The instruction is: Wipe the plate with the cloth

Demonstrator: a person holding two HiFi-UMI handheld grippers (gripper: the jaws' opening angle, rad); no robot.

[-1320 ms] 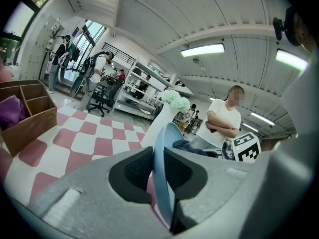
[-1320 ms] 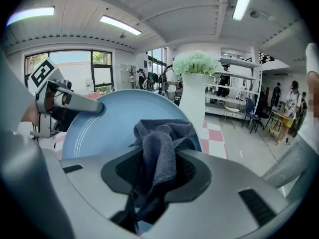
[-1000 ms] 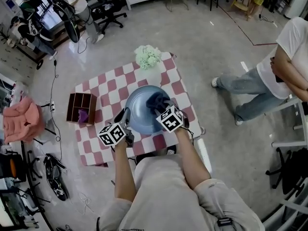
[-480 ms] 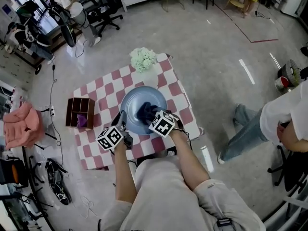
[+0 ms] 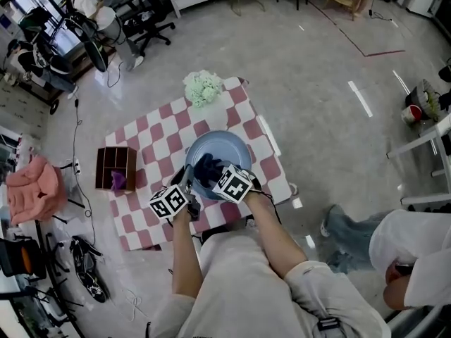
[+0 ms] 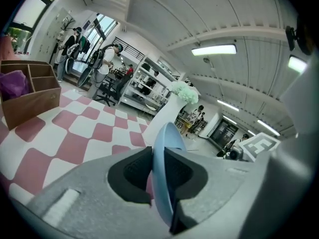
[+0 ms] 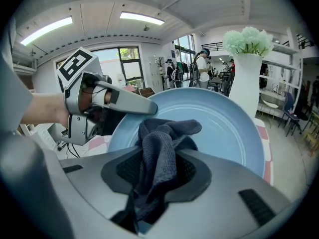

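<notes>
Pinching smooth round plate (image 5: pixel 232 147), nubbly cloth (image 7: pixel 158 141).

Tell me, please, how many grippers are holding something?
2: the left gripper clamps the plate by its rim; the right gripper clamps the cloth, over the plate.

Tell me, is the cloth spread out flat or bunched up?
Bunched up: the dark cloth is crumpled in folds, clamped by the right gripper against the blue plate.
</notes>
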